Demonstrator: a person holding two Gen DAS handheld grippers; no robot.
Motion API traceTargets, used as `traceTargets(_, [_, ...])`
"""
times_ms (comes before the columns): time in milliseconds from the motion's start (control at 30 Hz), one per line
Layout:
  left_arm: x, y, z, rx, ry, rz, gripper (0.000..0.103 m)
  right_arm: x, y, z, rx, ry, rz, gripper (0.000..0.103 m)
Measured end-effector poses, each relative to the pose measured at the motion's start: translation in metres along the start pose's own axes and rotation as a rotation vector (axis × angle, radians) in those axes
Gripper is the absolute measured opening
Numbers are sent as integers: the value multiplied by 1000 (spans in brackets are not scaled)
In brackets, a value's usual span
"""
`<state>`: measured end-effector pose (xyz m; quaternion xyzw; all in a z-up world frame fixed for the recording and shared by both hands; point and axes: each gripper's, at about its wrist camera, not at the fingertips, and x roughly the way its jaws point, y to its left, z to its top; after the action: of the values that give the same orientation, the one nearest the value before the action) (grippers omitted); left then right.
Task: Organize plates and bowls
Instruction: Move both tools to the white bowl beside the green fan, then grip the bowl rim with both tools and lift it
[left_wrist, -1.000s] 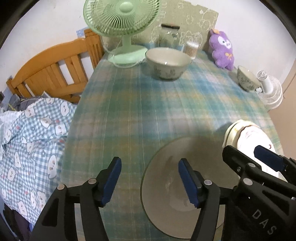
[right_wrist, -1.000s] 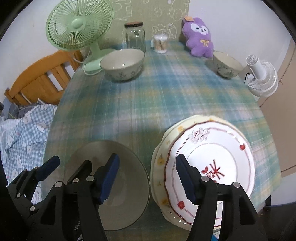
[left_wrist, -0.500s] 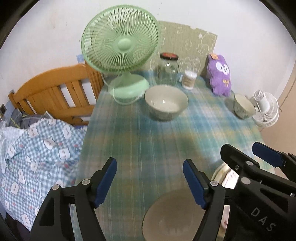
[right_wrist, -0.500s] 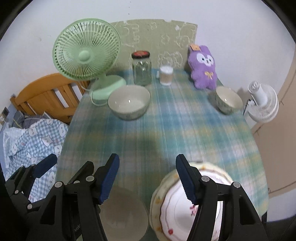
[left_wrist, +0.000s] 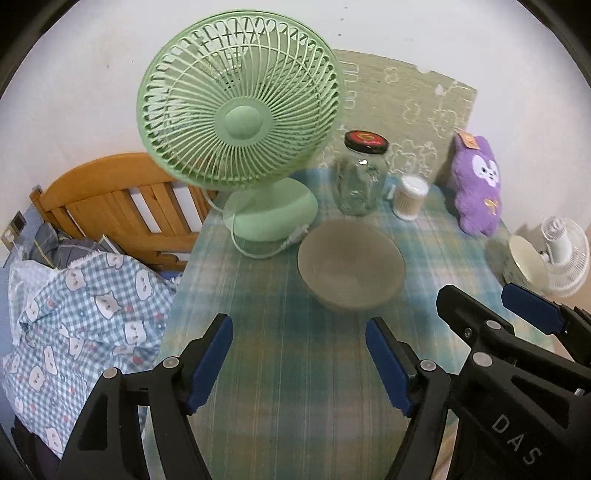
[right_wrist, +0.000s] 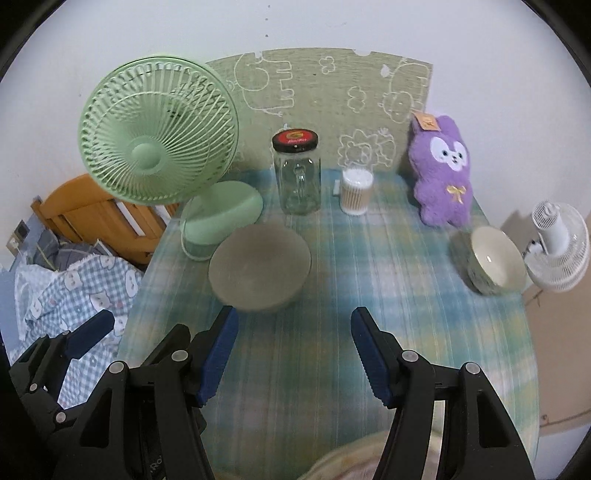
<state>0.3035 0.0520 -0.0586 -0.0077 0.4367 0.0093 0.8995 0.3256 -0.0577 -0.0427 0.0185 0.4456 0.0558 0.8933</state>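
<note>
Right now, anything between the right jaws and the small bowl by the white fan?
No. Right wrist view shows only bare plaid cloth between the right gripper and the small bowl.

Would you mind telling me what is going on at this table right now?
A person holds a gripper in each hand above a checked tablecloth. The left gripper and the right gripper are both open and hold nothing; the left jaws have just been opening. A large bowl sits by the green fan, a small bowl near the purple plush. A plate's edge shows near the bottom.
</note>
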Motion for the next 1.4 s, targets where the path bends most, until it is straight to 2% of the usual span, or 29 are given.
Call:
traceTargets(267, [44, -8, 28, -25, 0, 30, 72, 54, -9, 37, -42, 10, 24, 67])
traceTargets(633, [96, -8, 46, -47, 12, 55, 63, 114, -10, 60, -50, 35, 53, 66])
traceTargets(767, [111, -8, 47, -33, 20, 64, 59, 133, -9, 61, -48, 49, 48, 62])
traceTargets(900, [128, -7, 45, -38, 51, 57, 45, 148, -8, 59, -39, 73, 47, 55])
traceTargets(967, [134, -7, 44, -44, 63, 50, 43, 155, -8, 57, -35, 87, 47, 51])
traceTargets(1167, [147, -7, 40, -44, 89, 43, 36, 170, -9, 52, -20, 113, 61, 50])
traceTargets(1333, [157, -7, 38, -48, 115, 38, 29, 179, -11, 49, -17, 128, 57, 38])
traceTargets(1400, [158, -8, 37, -42, 116, 36, 26, 181, -10, 48, -20, 131, 59, 30])
